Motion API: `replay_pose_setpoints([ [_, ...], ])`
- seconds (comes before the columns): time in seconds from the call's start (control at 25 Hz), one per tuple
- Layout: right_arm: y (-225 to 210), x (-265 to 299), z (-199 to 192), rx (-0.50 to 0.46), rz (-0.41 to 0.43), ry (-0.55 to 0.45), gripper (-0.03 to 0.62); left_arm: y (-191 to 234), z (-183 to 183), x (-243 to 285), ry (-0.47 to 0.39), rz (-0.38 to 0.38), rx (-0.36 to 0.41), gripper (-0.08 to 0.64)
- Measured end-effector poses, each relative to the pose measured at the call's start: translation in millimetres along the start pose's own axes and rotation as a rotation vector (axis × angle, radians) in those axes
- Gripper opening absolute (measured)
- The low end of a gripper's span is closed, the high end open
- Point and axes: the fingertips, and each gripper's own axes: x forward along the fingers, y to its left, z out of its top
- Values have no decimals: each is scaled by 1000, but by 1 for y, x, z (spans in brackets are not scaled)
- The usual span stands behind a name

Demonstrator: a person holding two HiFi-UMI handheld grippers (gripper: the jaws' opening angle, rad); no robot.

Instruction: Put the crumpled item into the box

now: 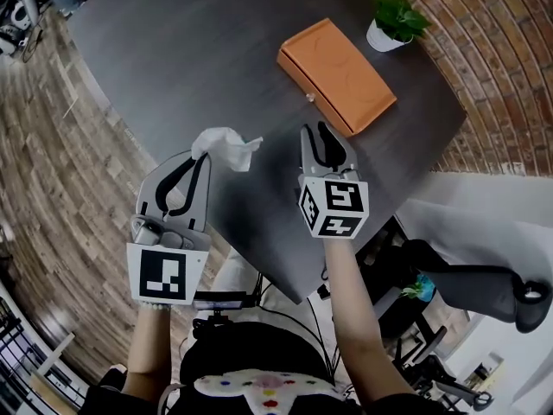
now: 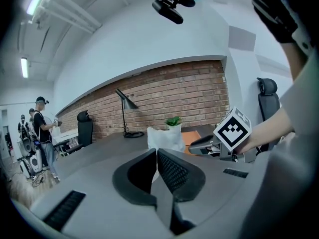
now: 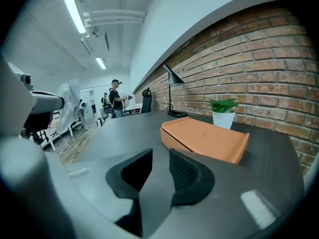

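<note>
Left gripper (image 1: 199, 157) is clamped on the crumpled tissue (image 1: 226, 145), near-left of the orange box (image 1: 337, 74). Right gripper (image 1: 325, 142) has its jaws apart and empty. The lid looks shut, so a loose pinch could drop the tissue while it's being opened.

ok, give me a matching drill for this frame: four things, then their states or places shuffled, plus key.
1. crumpled tissue
2. box
3. potted plant
4. right gripper

A. open, nothing between its jaws
B. orange, lying on the table
C. pinched in the left gripper
D. white pot, beside the box

Pairs: 1-C, 2-B, 3-D, 4-A
</note>
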Motion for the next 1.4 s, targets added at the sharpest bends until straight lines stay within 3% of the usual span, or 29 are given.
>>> replay_pose_setpoints([
  [0.52, -15, 54, -33, 51, -84, 83, 116, 19, -16, 27, 25, -33, 5, 12],
  [0.84, -25, 74, -40, 53, -132, 121, 117, 25, -22, 43, 40, -56, 17, 12],
  [1.4, -32, 91, -37, 140, -202, 147, 117, 28, -26, 54, 52, -83, 32, 12],
])
